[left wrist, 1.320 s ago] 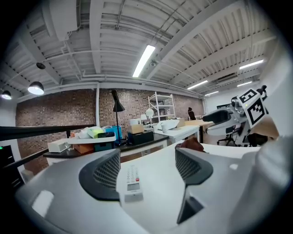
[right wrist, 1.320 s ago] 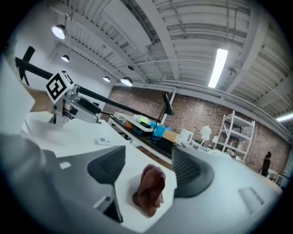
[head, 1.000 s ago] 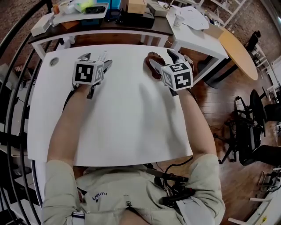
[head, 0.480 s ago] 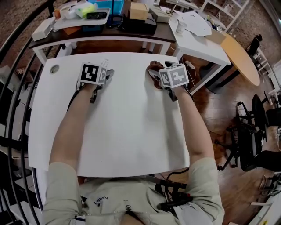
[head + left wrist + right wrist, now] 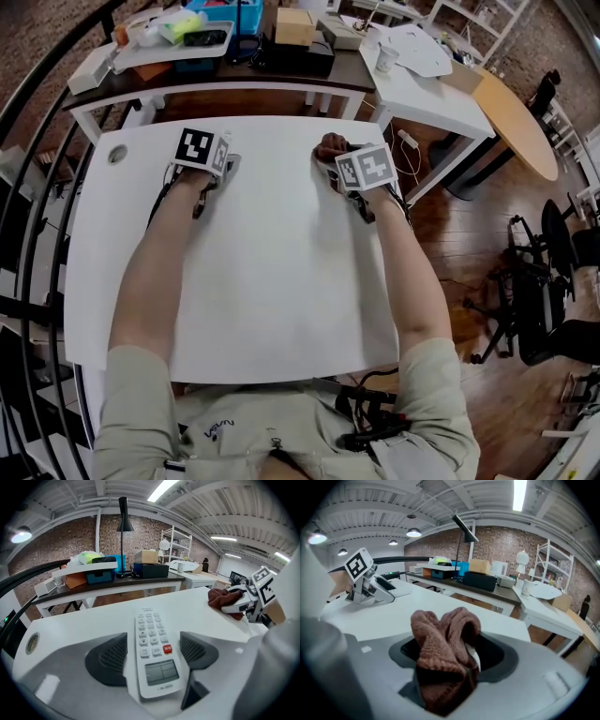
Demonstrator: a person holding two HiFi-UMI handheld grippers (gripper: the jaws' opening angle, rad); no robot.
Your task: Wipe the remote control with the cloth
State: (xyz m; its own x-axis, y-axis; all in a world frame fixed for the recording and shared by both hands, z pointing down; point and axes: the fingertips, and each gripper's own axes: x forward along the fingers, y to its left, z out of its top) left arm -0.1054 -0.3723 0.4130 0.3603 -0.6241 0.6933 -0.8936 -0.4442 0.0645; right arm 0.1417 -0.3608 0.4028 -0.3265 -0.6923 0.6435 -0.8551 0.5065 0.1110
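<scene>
Though hidden overhead, the remote control shows in left gripper view.

White remote control with one red button, rust-brown knitted cloth, plain white table

A white remote control (one red key among pale ones, a small grey panel below) is laid flat, buttons up, on the white table, between the parted jaws of the left gripper. A reddish-brown knitted cloth is bunched up between the jaws of the right gripper.
</scene>
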